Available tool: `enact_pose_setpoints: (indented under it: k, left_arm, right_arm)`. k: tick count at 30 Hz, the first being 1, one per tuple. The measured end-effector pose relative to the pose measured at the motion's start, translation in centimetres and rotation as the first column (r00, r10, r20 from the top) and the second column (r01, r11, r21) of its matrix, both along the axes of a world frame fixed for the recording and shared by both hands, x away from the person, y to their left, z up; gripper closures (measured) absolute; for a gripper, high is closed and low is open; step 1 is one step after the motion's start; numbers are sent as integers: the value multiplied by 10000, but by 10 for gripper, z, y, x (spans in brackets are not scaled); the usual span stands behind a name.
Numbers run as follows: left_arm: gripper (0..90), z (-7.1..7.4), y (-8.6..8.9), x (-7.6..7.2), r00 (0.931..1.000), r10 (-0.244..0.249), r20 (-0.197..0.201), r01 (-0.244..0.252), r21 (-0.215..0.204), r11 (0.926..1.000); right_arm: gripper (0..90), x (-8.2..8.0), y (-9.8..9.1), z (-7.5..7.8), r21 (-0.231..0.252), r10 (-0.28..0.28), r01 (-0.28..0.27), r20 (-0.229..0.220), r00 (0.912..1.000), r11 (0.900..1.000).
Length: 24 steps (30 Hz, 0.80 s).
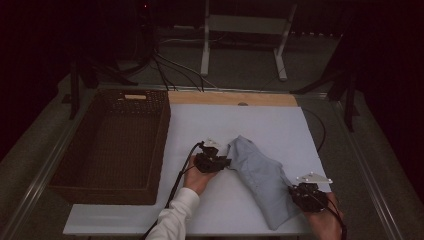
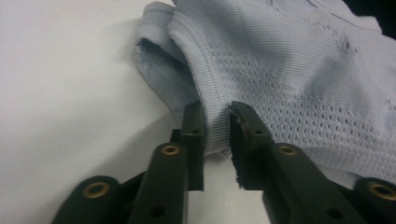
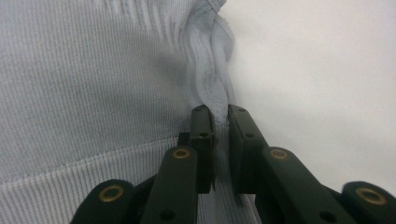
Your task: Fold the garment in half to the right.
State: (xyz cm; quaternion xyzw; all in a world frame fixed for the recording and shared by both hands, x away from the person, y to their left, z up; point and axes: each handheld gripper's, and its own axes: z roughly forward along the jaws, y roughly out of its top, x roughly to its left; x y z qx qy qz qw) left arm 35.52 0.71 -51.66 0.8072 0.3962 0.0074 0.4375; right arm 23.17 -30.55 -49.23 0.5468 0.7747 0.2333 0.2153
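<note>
No writing, label, brand, number or sign can be read anywhere. The pale tag on the dark brown wicker basket is too small and dim to tell.

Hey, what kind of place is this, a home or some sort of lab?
Likely a lab or recording studio, not a home: a white-topped work table in a dark room, loose black cables on the floor behind, a white metal stand, and a dark brown wicker basket.

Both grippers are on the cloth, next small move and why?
Probably lift both together. The left gripper pinches the pale blue knit garment at its mesh edge, the right gripper clamps a bunched fold, and the dark woven basket sits open at left.
</note>
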Motion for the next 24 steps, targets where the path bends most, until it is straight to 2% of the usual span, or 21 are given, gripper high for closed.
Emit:
enact_pose_setpoints:
  k: [2,9,24]
  left_arm:
    - [839,3,2,-1,9999,65,98,-65,-5,10000]
    - [856,16,16,-1,9982,467,386,-464,-76,9989]
    - [859,23,32,1,9943,967,452,-971,64,9953]
  right_arm:
    - [822,-1,0,1,85,55,-55,18,10000,9999]
    - [822,-2,2,3,197,188,-189,32,9998,9996]
    - [822,-1,12,4,695,846,-837,-101,9964,9941]
